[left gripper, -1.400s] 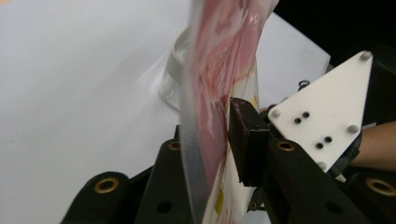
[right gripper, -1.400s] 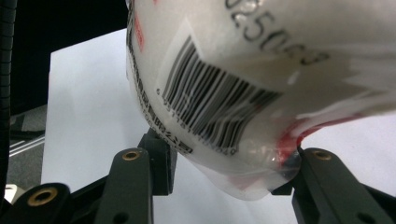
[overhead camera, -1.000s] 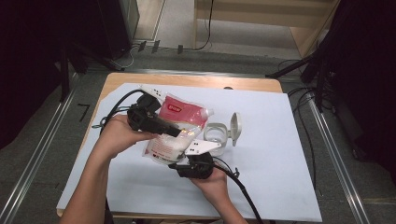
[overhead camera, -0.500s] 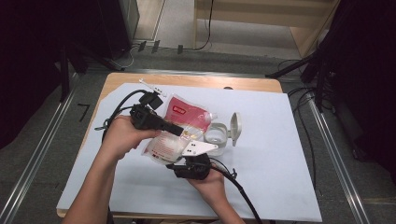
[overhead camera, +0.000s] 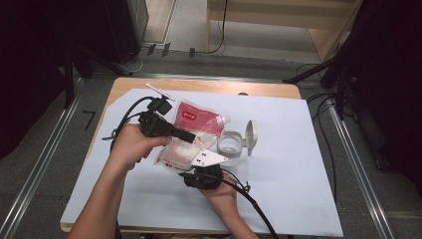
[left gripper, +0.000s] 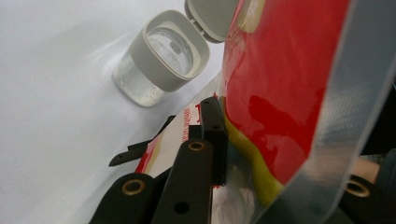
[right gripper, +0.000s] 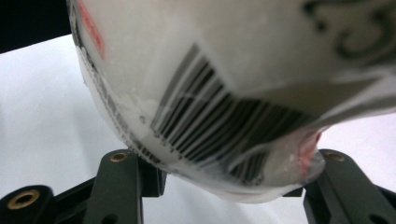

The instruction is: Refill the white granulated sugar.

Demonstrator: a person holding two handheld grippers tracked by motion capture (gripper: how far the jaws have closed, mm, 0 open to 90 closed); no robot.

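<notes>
Jaws of your left gripper pinch the red pouch; right gripper, opening, straddles its bottom. Jar at 3 o'clock, lid up.

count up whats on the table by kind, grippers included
bag: 1
clear container with hinged grey lid: 1
white sheet covering the table: 1
grippers: 2, left gripper and right gripper
total: 5
</notes>
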